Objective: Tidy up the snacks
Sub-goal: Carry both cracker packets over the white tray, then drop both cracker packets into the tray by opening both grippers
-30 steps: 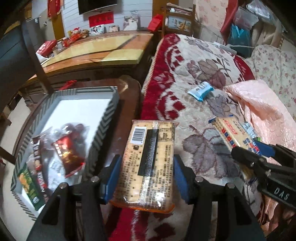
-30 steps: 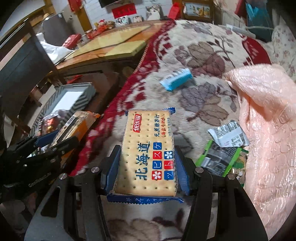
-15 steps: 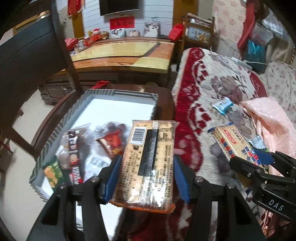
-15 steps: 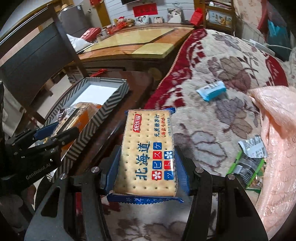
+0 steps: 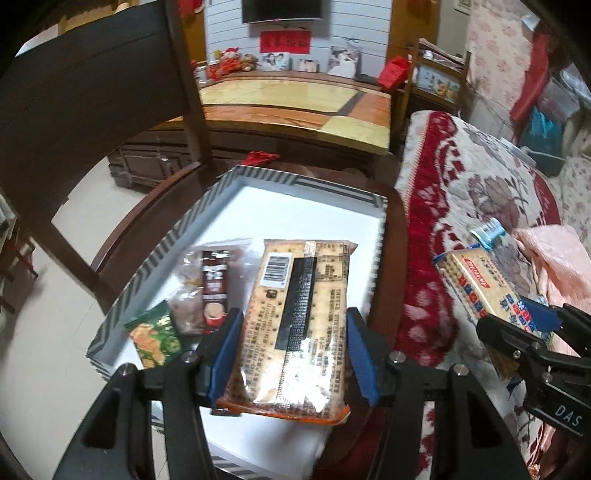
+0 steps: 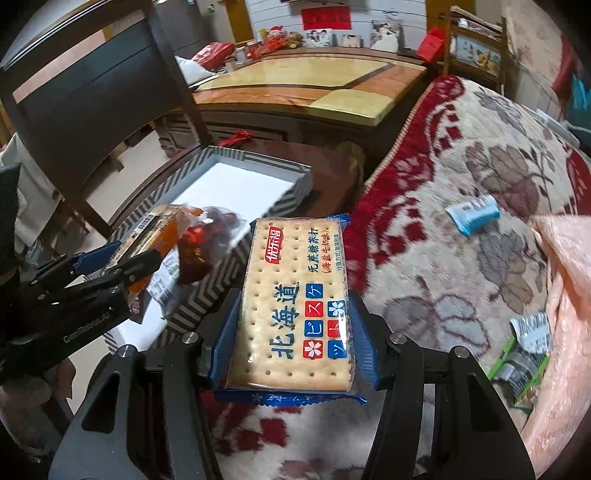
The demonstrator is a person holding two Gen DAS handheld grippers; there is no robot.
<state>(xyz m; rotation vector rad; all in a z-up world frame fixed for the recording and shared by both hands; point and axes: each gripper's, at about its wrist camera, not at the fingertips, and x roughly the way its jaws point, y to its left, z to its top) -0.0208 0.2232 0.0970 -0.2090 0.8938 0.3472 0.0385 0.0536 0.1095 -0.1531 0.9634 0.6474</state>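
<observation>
Left tool [image 5: 291, 354]: pinching orange cracker pack [image 5: 295, 317], held over striped box [image 5: 173, 236] on dark wooden chair [image 5: 122, 236]. Right tool [image 6: 291, 347]: pinching blue cracker pack [image 6: 295, 299] above floral red-and-cream blanket [image 6: 443, 221]. Box holds small snack packets [image 5: 192, 291]. Blue wrapper [image 6: 472, 214] lies on blanket. Room beyond: glossy yellow bench [image 5: 295, 99], wall television [image 5: 280, 9].

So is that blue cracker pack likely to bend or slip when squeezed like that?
Probably not bend: the blue cracker pack looks like a flat, stiff slab sticking straight out of the right gripper. Its glossy wrapper may be slippery. The crackers could crack if squeezed hard.
</observation>
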